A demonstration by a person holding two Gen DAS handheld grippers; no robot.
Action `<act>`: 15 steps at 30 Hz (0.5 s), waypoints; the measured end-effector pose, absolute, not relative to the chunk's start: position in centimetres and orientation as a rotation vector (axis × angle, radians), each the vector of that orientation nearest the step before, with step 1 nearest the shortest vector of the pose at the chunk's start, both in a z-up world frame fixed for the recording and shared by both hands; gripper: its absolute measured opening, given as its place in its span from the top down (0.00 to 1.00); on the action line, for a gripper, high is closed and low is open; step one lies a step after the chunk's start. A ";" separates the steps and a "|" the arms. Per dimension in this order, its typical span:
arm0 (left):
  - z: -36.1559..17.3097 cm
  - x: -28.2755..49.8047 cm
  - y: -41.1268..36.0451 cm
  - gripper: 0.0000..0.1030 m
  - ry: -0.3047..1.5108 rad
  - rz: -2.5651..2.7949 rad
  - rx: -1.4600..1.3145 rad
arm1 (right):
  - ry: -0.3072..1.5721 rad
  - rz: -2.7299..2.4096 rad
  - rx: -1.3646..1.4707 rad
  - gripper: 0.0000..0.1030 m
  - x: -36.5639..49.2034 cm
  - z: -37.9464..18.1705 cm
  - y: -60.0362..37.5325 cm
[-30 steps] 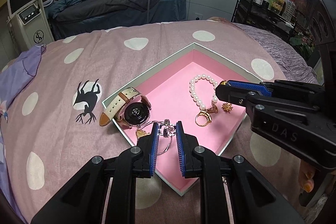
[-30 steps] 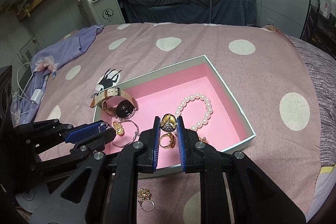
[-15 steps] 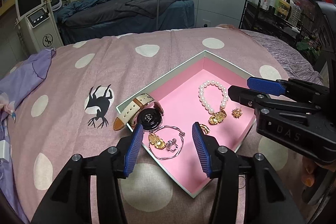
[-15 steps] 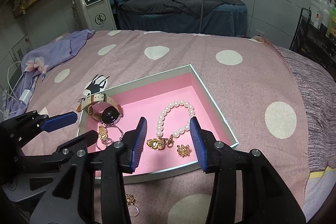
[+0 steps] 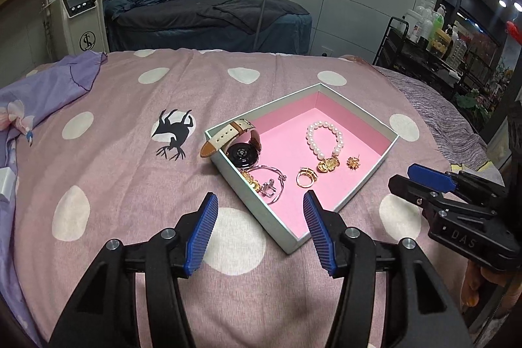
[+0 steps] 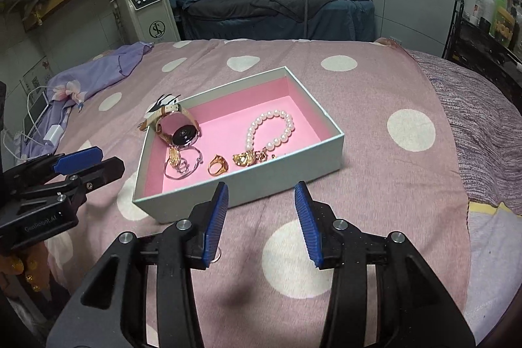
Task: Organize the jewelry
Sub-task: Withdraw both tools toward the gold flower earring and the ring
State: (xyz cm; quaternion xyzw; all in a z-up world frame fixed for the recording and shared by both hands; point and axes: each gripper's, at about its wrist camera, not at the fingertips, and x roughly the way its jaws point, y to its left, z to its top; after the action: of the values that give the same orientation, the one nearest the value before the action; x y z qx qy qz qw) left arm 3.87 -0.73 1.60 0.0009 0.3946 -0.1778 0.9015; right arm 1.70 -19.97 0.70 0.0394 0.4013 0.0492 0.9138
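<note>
We hold our left tongs with the ribbed blue pads spread and the jaws opening; nothing lies between them, and they hang over the near corner of the shallow rectangular box, pale mint card outside and pink lining inside. Our right tongs also stand apart and grip nothing, poised above the bed just before the box's near wall. Each pair shows in the other's view, off to the side and clear of the box.

The box sits on a bed spread with a mauve cover dotted with large white spots. Inside it lie a round black-faced watch on a cream and tan leather strap, the strap draped over the rim; a bracelet of smooth white pearls with a gold charm at its clasp; a chunky gold ring; a small gold flower-shaped stud; and a thin silver bangle tangled with a textured gold piece at the near wall. In the right view, a small ring peeks out on the cover behind the left pad of our right tongs, outside the box.
</note>
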 end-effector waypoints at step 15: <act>-1.3 0.3 0.7 0.48 0.881 -0.352 -0.022 | 0.909 0.174 0.007 0.58 -2.6 -3.8 -17.1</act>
State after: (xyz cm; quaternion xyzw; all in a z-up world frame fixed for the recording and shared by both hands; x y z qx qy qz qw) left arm 0.28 0.65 -1.34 -0.0107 0.4242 -0.1696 0.8895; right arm -2.65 -17.12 -3.78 0.0036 0.4385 0.0839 0.8948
